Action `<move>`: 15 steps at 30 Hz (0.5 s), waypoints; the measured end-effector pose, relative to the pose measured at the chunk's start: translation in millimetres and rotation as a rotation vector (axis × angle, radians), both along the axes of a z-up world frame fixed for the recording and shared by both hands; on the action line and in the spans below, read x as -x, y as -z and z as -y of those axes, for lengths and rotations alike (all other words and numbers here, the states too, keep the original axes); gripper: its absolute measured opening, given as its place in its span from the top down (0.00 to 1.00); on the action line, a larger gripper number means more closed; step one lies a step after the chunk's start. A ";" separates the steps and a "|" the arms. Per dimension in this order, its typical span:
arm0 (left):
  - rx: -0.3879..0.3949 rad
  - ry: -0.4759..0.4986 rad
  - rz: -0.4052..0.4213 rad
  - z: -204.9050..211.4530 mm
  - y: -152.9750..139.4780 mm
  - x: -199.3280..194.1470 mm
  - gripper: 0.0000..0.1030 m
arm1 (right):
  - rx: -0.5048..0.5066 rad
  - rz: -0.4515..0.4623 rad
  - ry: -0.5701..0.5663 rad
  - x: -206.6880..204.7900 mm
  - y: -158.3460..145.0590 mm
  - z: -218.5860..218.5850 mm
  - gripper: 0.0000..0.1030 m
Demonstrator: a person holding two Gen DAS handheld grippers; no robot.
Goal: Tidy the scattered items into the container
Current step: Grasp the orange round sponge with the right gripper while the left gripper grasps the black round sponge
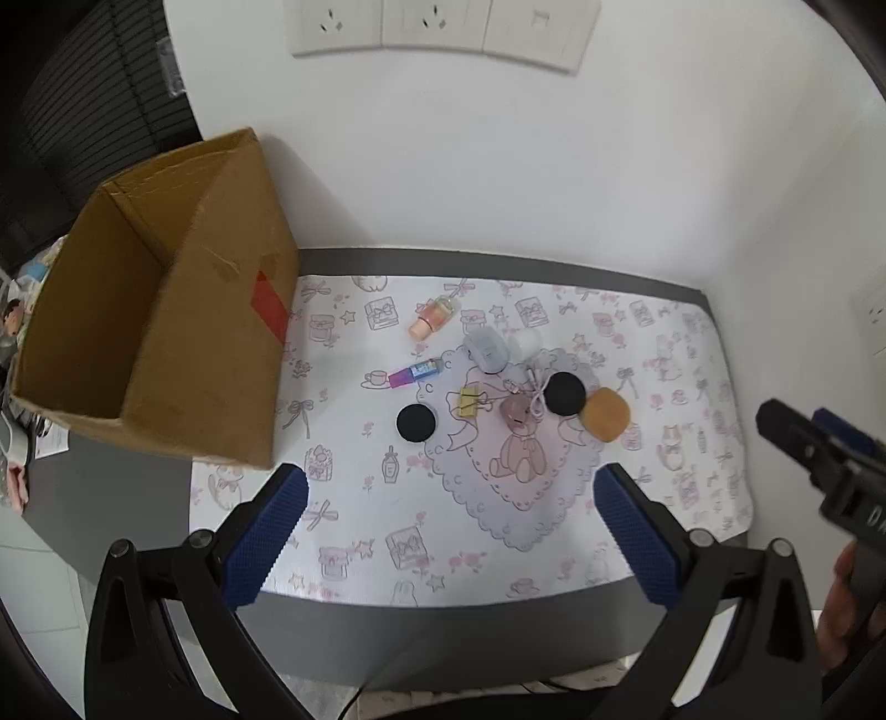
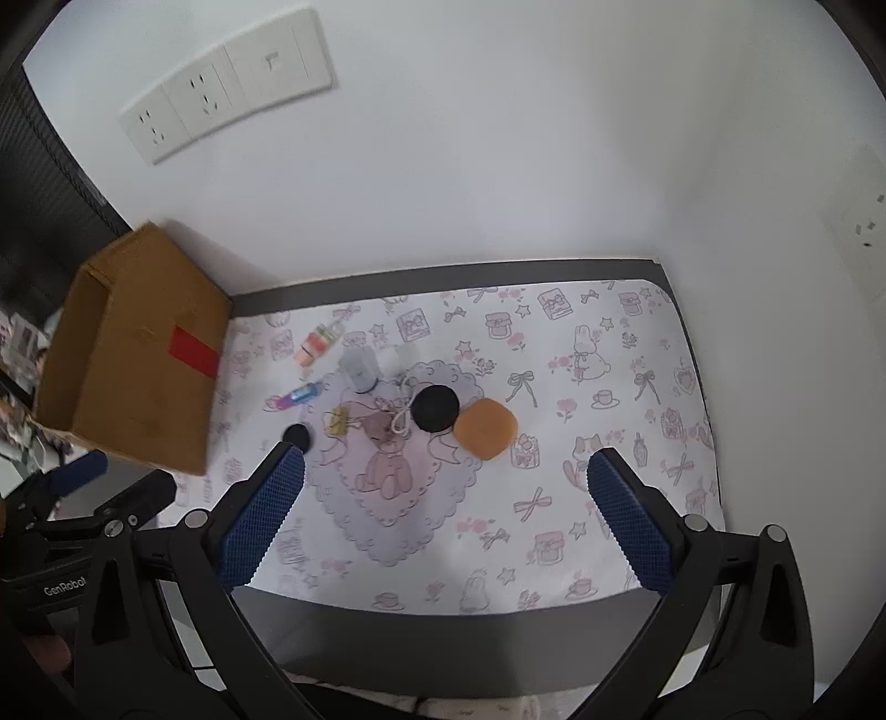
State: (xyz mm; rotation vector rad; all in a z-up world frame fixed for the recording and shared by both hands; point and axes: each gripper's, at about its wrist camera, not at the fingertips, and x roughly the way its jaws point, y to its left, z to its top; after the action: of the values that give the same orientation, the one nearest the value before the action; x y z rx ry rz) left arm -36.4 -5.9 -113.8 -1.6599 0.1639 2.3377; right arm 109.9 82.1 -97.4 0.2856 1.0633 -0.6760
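Note:
An open cardboard box stands at the table's left end. Scattered on the patterned mat lie two black round discs, an orange puff, a yellow binder clip, a purple-blue tube, a peach bottle, a grey case and a white cord. My left gripper hovers open above the mat's near side. My right gripper is open too, above the bear print.
The patterned mat covers a grey table set against a white wall with sockets. The other gripper shows at the right edge of the left wrist view. Clutter lies left of the box.

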 end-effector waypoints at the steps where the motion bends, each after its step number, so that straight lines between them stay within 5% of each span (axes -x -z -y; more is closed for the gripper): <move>1: 0.009 0.014 -0.001 -2.0 7.8 1.2 0.00 | 0.013 -0.013 0.003 -2.1 7.7 3.8 0.00; 15: 0.040 -0.003 0.079 -8.0 114.8 33.6 0.00 | -0.041 -0.112 -0.010 -19.7 97.9 47.2 0.00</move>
State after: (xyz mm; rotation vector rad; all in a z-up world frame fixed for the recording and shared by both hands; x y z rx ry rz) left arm -70.0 2.1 -228.6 -1.7693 0.1943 2.2807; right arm 129.6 34.9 -195.3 0.2808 1.1860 -0.6681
